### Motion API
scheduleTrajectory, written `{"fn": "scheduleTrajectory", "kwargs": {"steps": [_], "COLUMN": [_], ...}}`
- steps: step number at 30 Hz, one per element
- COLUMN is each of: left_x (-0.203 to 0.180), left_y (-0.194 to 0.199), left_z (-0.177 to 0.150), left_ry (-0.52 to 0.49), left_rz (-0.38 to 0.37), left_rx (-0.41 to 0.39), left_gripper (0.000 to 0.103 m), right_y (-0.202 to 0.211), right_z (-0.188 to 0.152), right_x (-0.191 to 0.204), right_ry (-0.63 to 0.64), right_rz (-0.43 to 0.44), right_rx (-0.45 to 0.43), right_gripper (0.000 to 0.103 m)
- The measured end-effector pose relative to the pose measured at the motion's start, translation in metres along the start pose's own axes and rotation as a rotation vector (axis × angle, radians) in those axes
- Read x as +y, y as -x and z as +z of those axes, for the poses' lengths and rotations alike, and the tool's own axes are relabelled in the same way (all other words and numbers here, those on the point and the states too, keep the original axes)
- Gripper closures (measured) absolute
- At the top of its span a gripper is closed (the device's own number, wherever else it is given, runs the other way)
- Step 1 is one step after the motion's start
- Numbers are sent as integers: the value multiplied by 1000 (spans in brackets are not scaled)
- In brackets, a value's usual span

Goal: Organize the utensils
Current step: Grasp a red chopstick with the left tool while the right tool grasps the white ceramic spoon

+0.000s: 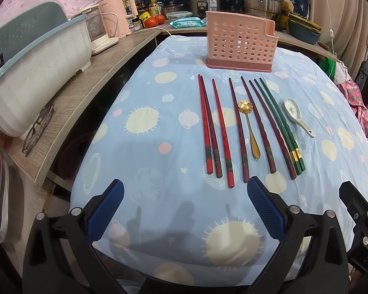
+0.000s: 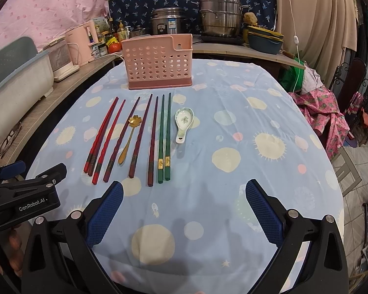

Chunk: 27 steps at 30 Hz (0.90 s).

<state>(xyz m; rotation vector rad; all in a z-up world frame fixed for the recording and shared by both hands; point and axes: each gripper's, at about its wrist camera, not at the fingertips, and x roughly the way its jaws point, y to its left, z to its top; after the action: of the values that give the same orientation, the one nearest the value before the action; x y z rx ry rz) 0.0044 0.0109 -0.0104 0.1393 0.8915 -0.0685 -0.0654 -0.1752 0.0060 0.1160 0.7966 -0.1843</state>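
Note:
A pink perforated utensil holder point(image 1: 240, 42) point(image 2: 157, 62) stands upright at the far side of the table. In front of it lie several chopsticks in a row: red ones point(image 1: 207, 125) point(image 2: 101, 134), dark maroon ones point(image 1: 260, 125) point(image 2: 153, 142) and a green pair point(image 1: 279, 122) point(image 2: 164, 137). A gold flower-bowl spoon point(image 1: 250, 127) point(image 2: 128, 139) lies among them. A white ceramic spoon point(image 1: 296, 116) point(image 2: 182, 125) lies to their right. My left gripper point(image 1: 185, 187) is open, short of the chopstick handles. My right gripper point(image 2: 184, 188) is open over bare cloth.
The table carries a light blue cloth point(image 2: 257, 127) with pale spots. A wooden shelf point(image 1: 90, 83) at left holds a white tub point(image 1: 36, 73), eyeglasses point(image 1: 38, 127) and pink appliances point(image 1: 115, 17). Steel pots point(image 2: 219, 14) stand behind. Pink fabric point(image 2: 323, 112) hangs at right.

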Motion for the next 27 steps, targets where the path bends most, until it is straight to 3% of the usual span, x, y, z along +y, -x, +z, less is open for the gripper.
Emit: {"fn": "scheduleTrajectory", "kwargs": {"steps": [12,23,27], "left_x": [12,24,20], "left_y": [-10,-52,-66], "left_z": [4,14,18], "left_ry": [49,80,62], "left_rz": [-2,-39,-49], "left_rx": [31,99,112], "left_gripper": [7,8,14], "right_y": [-2,-21,-31], "right_z": [-2,3,8], "right_x": [1,-16,-22], "right_ry": [-17,-54,-72], "right_rz": [-1,-7,-12], "right_rx": [11,43,54], "right_gripper": [7,7,7]}}
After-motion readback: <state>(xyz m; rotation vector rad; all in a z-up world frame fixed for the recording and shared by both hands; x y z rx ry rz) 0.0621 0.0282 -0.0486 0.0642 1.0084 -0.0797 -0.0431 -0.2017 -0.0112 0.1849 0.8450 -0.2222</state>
